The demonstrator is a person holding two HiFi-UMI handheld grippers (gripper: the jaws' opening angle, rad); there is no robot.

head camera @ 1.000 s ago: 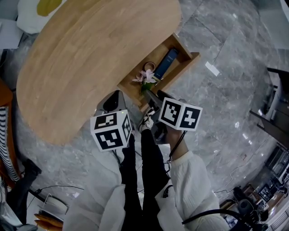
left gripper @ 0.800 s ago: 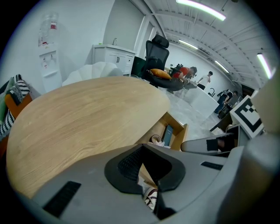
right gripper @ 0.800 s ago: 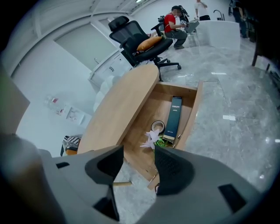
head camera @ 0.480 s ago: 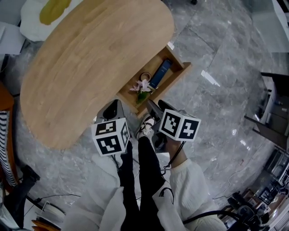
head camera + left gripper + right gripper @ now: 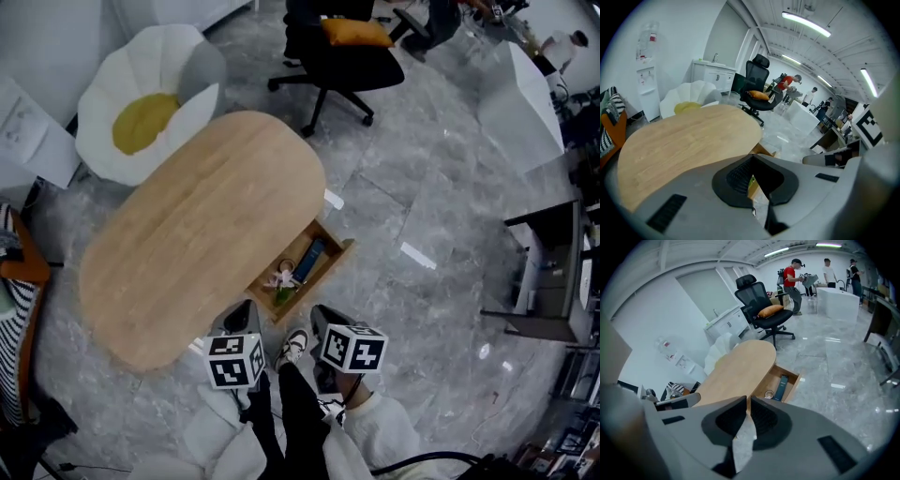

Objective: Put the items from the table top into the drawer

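Status: the oval light-wood table top (image 5: 187,244) was bare; the dark blue box (image 5: 310,260) and pink flower (image 5: 282,278) lay in the open wooden drawer (image 5: 336,265). My left gripper (image 5: 751,161) was closed and empty. My right gripper (image 5: 746,401) had just been closing on nothing. I judged 0 items left.

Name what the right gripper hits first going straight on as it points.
The right gripper, jaws just closing on nothing, would likely meet the wooden table first, at its near end beside the open drawer; depth is unclear.
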